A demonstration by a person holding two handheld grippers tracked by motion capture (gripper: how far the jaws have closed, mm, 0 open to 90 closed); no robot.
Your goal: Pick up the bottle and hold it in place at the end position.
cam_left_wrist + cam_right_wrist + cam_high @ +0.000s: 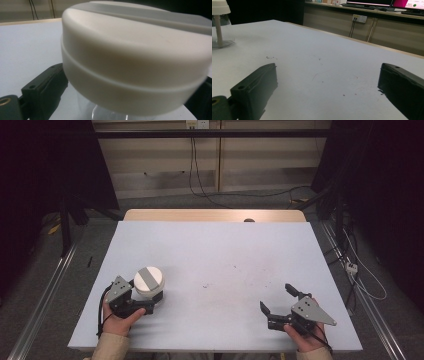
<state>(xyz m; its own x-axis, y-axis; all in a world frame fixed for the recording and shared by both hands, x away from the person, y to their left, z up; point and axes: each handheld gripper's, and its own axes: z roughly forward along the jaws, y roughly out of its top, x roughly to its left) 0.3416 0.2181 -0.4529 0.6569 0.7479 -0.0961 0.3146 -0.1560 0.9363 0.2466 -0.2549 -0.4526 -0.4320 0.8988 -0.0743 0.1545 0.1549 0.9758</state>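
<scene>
left gripper [145, 306] at the near-left of the pale blue surface [215, 250], fingers [45, 86] set either side of the clear jar [149, 285], just under its white lid [135, 57]; looks pinched on the clear body, though actual contact stays hidden behind the lid. jar upright, standing on the surface near the front-left corner, grey strip across the lid top. from the right gripper view, same jar [220, 25] far off at upper left, with a white stem inside the clear body. right gripper [281, 306] low at the near-right, well apart from the jar, fingers [254, 87] spread wide on nothing.

risks, as judgement: smooth clear wall could slip from a light pinch; lifting one-sided could tip the top-heavy jar; squeezing near the lid rim could pop or skew it. twisting the lid without a firm hold could spin the whole jar.
</scene>
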